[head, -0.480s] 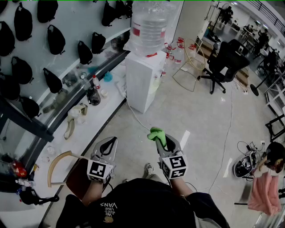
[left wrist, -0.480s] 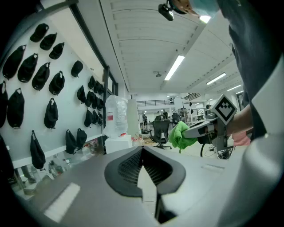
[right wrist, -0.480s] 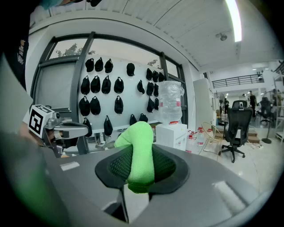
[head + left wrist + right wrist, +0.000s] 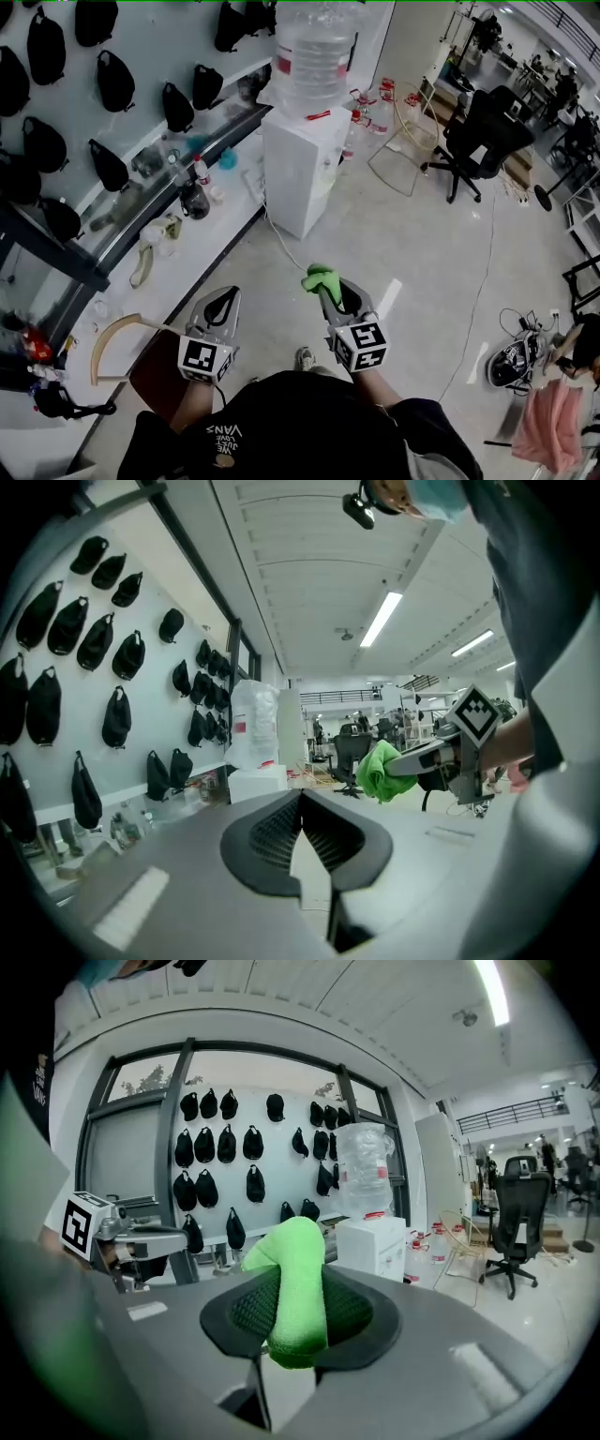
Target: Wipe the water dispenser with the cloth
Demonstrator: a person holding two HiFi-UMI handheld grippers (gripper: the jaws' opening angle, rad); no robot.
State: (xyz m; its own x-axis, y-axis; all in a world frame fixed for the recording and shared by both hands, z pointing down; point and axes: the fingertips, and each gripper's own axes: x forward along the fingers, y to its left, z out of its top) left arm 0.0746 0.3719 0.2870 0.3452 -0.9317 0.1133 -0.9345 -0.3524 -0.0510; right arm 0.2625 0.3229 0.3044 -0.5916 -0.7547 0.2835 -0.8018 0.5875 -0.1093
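Note:
The white water dispenser stands against the shelf wall with a clear bottle on top; it also shows far off in the left gripper view and in the right gripper view. My right gripper is shut on a bright green cloth, which bulges from its jaws. My left gripper is shut with nothing in it, held beside the right one. Both grippers are well short of the dispenser, over the floor.
A long white counter with bottles and clutter runs along the left under hanging black bags. A cable trails from the dispenser. A black office chair and spare water jugs stand beyond.
Both grippers and the green cloth have shifted slightly left and up in the head view, a little closer to the dispenser. The grip on the cloth is unchanged.

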